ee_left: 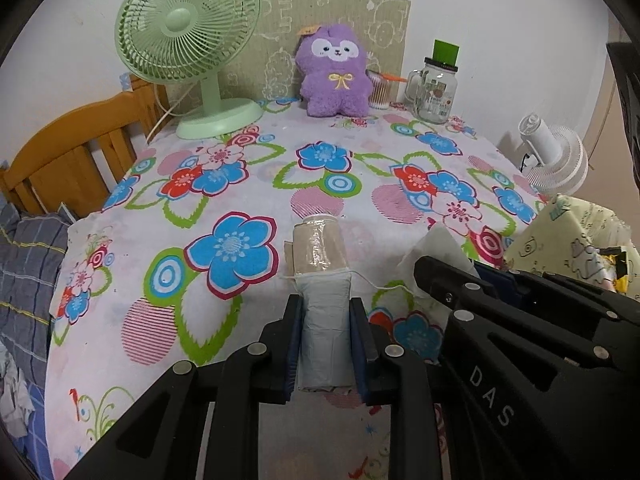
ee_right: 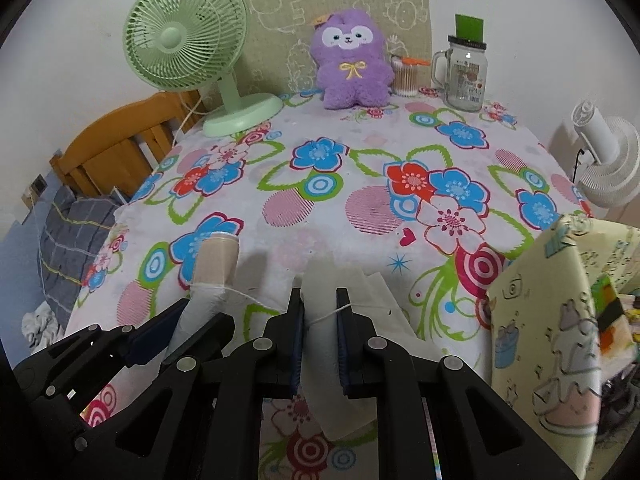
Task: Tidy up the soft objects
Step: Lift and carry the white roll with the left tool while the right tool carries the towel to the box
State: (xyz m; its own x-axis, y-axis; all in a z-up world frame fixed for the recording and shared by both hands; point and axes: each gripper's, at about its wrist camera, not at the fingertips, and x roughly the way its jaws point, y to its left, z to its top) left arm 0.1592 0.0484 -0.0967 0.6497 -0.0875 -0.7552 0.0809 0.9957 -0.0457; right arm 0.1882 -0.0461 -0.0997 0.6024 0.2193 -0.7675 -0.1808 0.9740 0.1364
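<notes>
Gripped between the blue pads of the left gripper (ee_left: 325, 344) is a rolled bundle (ee_left: 322, 320), its near half pale grey-white and crinkled, its far half beige and wrapped in shiny clear tape. It points away over a flowered tablecloth (ee_left: 240, 184). A thin white string (ee_left: 384, 286) runs from the bundle's middle off to the right.

From the right wrist camera, that same string (ee_right: 326, 314) passes between the fingers of the right gripper (ee_right: 320, 320), which is clamped on a flat white sheet (ee_right: 320, 360), soft and paper-like, lying on the cloth. This view also shows the left gripper (ee_right: 188, 320) from the side, closed on the bundle (ee_right: 210, 280). The left wrist camera only shows the right gripper's black frame and a corner of the sheet (ee_left: 436, 248).

Beside the right gripper stands a pale yellow box (ee_right: 544, 340) with cartoon prints; something green, black and orange shows at its opening, too unclear to name.

At the table's far edge sit a green fan (ee_right: 188, 40), a purple plush toy (ee_right: 352, 64), a clear tub of cotton swabs (ee_right: 405, 78) and a glass jar mug (ee_right: 466, 76) with a green card poking from its lid. A white fan (ee_right: 604, 160) stands off to the right, and a wooden bed frame (ee_right: 120, 140) to the left.
</notes>
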